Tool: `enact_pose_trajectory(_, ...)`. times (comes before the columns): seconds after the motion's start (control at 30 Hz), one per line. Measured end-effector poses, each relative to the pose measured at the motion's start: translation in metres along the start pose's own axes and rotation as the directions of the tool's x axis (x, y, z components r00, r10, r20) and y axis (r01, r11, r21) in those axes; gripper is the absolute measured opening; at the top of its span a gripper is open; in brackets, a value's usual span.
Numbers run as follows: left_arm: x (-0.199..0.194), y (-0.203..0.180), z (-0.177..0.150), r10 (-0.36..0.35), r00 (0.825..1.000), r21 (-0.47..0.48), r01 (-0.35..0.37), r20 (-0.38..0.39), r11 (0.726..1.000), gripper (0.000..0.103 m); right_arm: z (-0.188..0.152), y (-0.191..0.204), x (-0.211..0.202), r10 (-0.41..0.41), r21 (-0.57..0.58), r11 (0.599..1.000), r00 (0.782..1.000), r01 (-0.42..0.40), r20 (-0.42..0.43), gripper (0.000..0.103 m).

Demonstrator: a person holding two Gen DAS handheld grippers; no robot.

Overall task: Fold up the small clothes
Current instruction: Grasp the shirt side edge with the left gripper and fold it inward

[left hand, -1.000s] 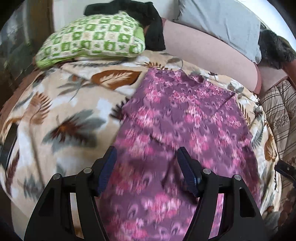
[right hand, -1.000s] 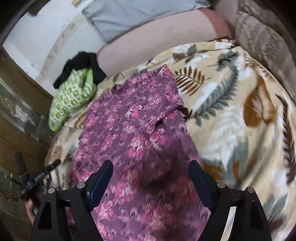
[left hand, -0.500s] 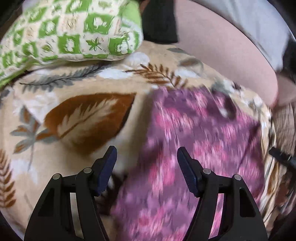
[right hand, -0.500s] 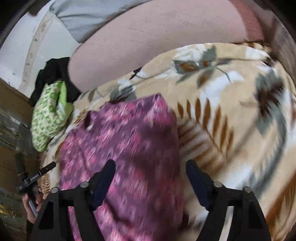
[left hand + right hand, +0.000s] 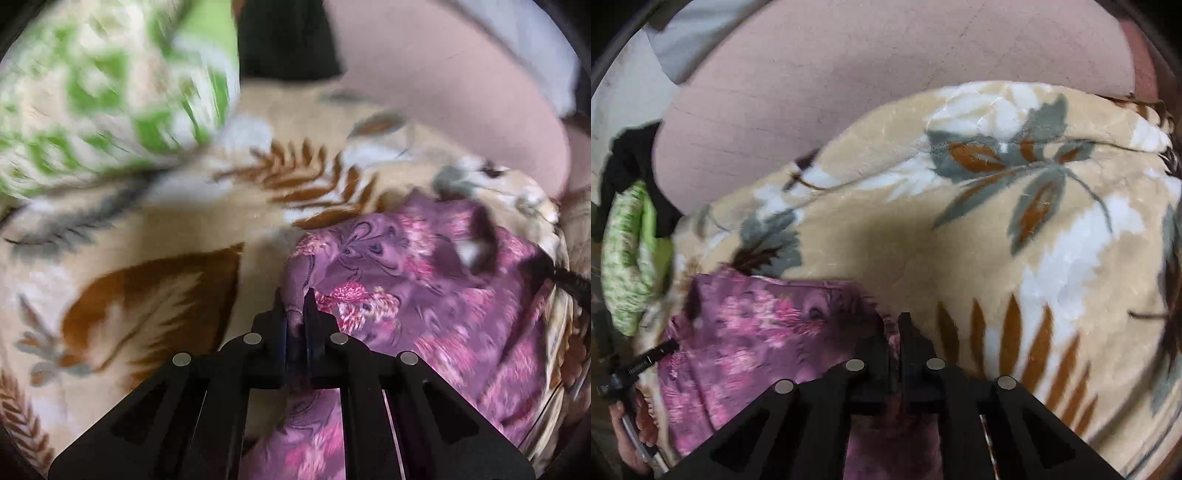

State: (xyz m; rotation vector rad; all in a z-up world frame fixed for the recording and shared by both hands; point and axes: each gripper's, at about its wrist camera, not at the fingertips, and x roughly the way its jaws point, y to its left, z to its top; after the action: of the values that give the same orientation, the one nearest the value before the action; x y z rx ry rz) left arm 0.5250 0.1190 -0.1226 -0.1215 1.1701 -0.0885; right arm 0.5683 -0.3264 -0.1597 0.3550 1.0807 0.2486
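**Both grippers pinch the top corners of the purple garment**

Nearest the left wrist camera, the left gripper [image 5: 294,306] has its fingers closed on a bunched corner of the purple floral garment [image 5: 424,295]. In the right wrist view, the right gripper [image 5: 894,332] is likewise clamped on the opposite corner of the same cloth [image 5: 757,332].

The garment lies on the leaf-print blanket [image 5: 147,229] covering the bed. From the left gripper it spreads rightward, toward the bed's right side. Its long axis seems to run from the pinched edge back toward the person, but most of its length is out of sight below the grippers.

The main risk is thin fabric slipping from either pinch during the lift, or one side rising first and skewing the fold. The plush blanket could also drag on the cloth.

Beyond lie a green patterned pillow [image 5: 92,92] and a pink bolster [image 5: 886,74].
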Motion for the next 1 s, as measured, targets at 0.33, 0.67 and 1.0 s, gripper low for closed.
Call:
enact_pose_trajectory(0.33, -0.198, 0.004, -0.198, -0.216, 0.932, -0.007, 0.228, 0.292, 0.974, 0.006, -0.176, 0.022, -0.204, 0.076, -0.076, 0.995, 0.966, -0.059, 0.247, 0.003)
enact_pose_trajectory(0.67, -0.129, 0.002, -0.342, -0.155, 0.987, -0.281, 0.158, 0.032, 0.947, 0.021, -0.335, -0.038, -0.167, 0.177, 0.290, 0.939, 0.983, -0.184, 0.051, 0.004)
enact_pose_trajectory(1.0, -0.174, -0.003, -0.395, -0.207, 0.962, -0.360, 0.259, 0.177, 0.896, 0.061, -0.389, -0.016, -0.206, 0.278, 0.220, 0.928, 0.951, -0.302, 0.136, 0.069)
